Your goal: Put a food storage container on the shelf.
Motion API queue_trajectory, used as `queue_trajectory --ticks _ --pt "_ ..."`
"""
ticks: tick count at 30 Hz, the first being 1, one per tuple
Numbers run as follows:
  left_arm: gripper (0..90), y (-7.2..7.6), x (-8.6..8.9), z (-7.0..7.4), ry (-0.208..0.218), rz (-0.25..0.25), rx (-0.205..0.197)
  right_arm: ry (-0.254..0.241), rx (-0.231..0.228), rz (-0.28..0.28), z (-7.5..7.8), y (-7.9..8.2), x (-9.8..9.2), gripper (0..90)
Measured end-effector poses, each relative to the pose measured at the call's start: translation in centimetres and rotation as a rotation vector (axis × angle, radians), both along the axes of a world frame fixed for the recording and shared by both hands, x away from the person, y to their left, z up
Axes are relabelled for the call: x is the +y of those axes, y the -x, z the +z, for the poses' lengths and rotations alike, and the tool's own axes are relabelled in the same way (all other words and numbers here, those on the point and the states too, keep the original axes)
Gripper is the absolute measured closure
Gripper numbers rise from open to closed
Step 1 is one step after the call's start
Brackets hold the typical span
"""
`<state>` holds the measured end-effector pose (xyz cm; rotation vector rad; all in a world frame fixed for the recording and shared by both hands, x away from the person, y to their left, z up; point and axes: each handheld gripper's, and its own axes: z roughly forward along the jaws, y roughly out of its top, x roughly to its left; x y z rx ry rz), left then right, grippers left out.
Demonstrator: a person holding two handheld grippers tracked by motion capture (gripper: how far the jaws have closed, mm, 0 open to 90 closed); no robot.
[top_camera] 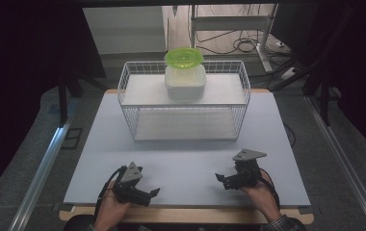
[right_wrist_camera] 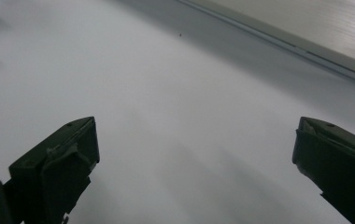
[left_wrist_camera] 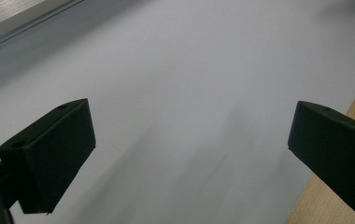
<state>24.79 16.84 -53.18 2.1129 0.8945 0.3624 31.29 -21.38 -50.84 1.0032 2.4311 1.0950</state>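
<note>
The green bowl (top_camera: 184, 57) sits on a tub (top_camera: 185, 82) atop the basket (top_camera: 125, 82); left gripper (top_camera: 153, 193) and right gripper (top_camera: 218, 179) gape empty.

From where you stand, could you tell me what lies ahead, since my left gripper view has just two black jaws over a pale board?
Observer: A white wire rack stands at the far middle of the table.
Operator: Thank you. Is anything on it?
Observer: Yes, a white lidded container sits on its upper shelf, with a green bowl on top.
Operator: And where is the right gripper?
Observer: The right gripper rests near the front edge, jaws apart, facing the left gripper.
</note>
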Motion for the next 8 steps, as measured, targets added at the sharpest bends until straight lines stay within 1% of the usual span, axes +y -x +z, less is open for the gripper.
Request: queue_trajectory --ticks 1,2,8 --pt "0.5 0.0 0.0 0.0 -0.001 0.0 0.0 0.009 0.002 0.002 -0.11 0.05 0.16 0.3" --pt "0.5 -0.01 0.01 0.0 -0.004 -0.002 0.001 0.03 0.003 0.006 -0.31 0.11 0.39 0.0" --pt "0.6 -0.06 -0.05 -0.03 0.0 -0.001 0.002 0.059 0.007 0.009 -0.64 0.15 0.68 0.0"
